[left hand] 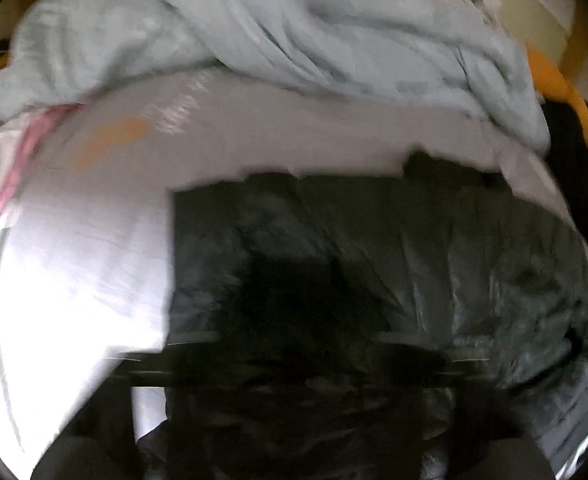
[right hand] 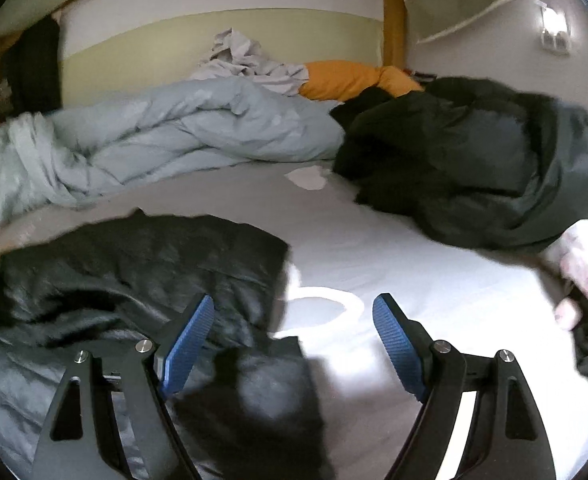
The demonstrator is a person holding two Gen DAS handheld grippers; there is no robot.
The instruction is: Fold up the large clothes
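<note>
A dark, shiny padded jacket lies spread on the white bed sheet. The left wrist view is blurred. My left gripper shows only as a dark shape low over the jacket's middle, its jaws together; I cannot tell whether fabric is pinched between them. In the right wrist view the same jacket fills the lower left. My right gripper stands open above the jacket's right edge and the sheet, with nothing between its blue pads.
A crumpled light blue duvet runs along the far side of the bed. A second dark jacket with a fur hood is heaped at the right. An orange pillow and grey cloth lie by the wall.
</note>
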